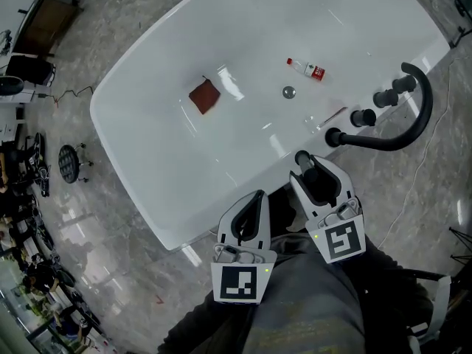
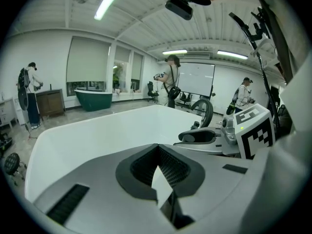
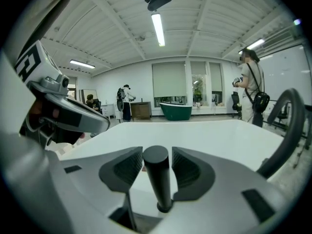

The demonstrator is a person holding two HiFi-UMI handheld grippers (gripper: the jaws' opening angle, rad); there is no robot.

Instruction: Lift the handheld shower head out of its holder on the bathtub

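The handheld shower head (image 3: pixel 157 177) stands upright in its holder on the near rim of the white bathtub (image 1: pixel 147 116), just beside the black faucet spout (image 1: pixel 413 120) and its knobs (image 1: pixel 363 116). It presents as a slim black cylinder with a flat top. The right gripper (image 1: pixel 316 177) has its jaws apart on either side of this cylinder, with a thin gap showing on each side, so no grip is made yet. The left gripper (image 1: pixel 248 211) sits lower on the same rim, jaws closed together on nothing. Judgement: the piece is rigid, probably metal, smooth and somewhat slippery, with moderate weight. Any hose attached is not visible but would add drag. Best hold is on the mid-shaft, squarely across the pads, firm, then a straight pull upward along its axis.
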